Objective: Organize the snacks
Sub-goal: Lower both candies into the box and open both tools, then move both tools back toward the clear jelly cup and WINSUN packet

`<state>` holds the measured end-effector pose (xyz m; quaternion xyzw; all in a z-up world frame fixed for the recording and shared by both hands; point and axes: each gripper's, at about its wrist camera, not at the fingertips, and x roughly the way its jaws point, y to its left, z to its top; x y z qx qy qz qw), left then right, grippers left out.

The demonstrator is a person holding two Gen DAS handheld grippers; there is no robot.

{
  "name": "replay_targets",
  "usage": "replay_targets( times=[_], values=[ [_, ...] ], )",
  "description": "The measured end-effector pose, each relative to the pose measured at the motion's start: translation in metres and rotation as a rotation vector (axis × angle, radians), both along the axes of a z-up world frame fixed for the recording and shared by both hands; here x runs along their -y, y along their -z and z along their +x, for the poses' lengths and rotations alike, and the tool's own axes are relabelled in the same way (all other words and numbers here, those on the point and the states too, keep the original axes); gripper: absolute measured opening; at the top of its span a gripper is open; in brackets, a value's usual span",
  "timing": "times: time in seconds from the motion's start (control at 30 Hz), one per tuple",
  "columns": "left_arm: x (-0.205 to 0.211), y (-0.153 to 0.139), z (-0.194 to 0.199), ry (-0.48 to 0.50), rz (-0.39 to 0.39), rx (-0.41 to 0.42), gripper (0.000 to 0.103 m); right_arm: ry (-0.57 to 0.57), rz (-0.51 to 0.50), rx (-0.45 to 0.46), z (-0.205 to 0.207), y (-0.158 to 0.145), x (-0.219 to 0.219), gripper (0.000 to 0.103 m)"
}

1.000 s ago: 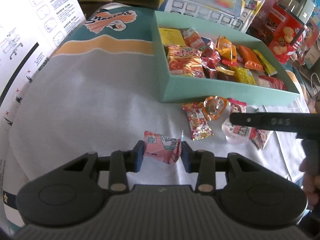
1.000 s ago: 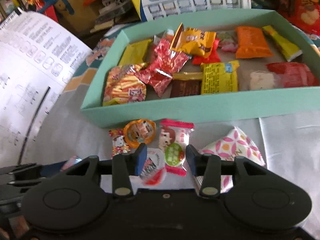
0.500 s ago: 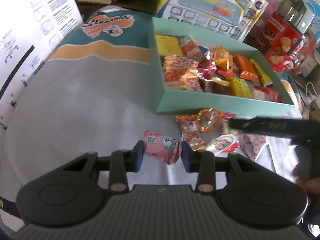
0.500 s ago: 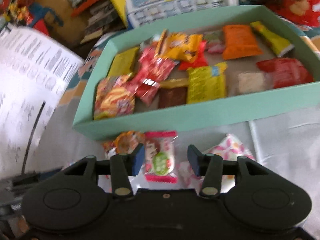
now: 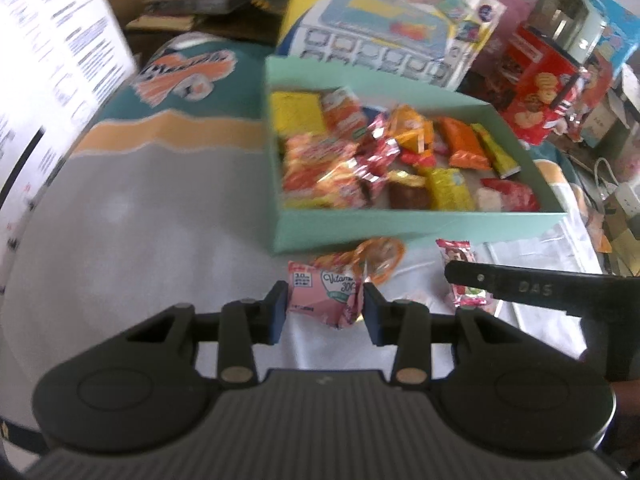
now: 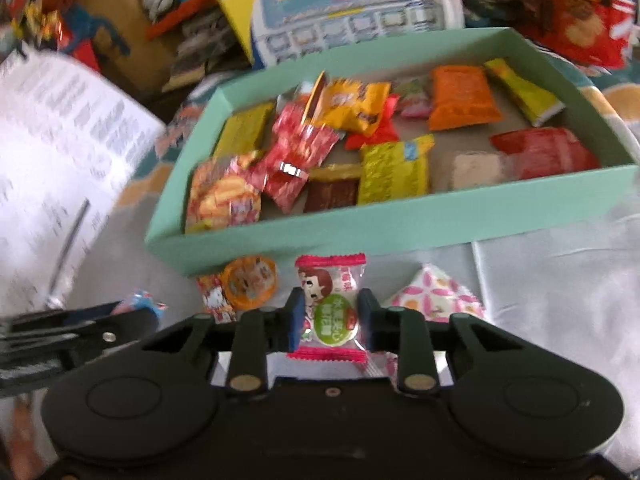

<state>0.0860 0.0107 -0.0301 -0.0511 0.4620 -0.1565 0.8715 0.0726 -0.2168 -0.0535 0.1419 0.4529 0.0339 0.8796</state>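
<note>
Since earlier frame, right gripper jaws closing around pink-edged candy, wrapper now between pads, low centre of right view. Left gripper clamps pink vitamin packet, lower centre of left view. Teal box of snacks sits beyond both, upper right. Orange round candy lies on cloth beside box wall.

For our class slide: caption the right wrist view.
Right gripper closing on a candy packet before the teal snack box.
</note>
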Motion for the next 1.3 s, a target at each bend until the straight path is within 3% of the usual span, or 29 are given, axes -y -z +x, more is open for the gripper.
replay_targets(
  times=[0.27,0.53,0.63,0.73,0.77,0.8,0.87,1.0,1.3],
  values=[
    [0.050,-0.025,0.044,0.068,-0.003,0.078,0.038,0.080,0.056,0.103,0.019,-0.043,0.033,0.028],
    [0.090,-0.010,0.085,0.110,0.019,0.032,0.038,0.167,0.063,0.118,0.053,-0.047,0.070,0.028],
    [0.094,-0.002,0.091,0.109,0.031,0.016,0.045,0.181,0.068,0.104,0.063,-0.041,0.082,0.029],
    [0.095,0.002,0.094,0.079,0.056,0.014,0.076,0.172,0.084,0.085,0.069,-0.034,0.088,0.043],
    [0.095,0.002,0.094,0.068,0.058,0.021,0.090,0.177,0.090,0.085,0.068,-0.033,0.090,0.059],
    [0.094,0.001,0.093,0.055,0.061,0.031,0.097,0.183,0.093,0.091,0.067,-0.032,0.090,0.072],
    [0.091,-0.002,0.091,0.039,0.062,0.042,0.102,0.191,0.095,0.101,0.062,-0.032,0.090,0.083],
    [0.086,-0.002,0.083,0.026,0.060,0.022,0.103,0.202,0.108,0.099,0.053,-0.033,0.089,0.103],
    [0.070,-0.004,0.053,0.007,0.077,0.016,0.103,0.220,0.114,0.081,0.021,-0.034,0.083,0.103]
  ],
)
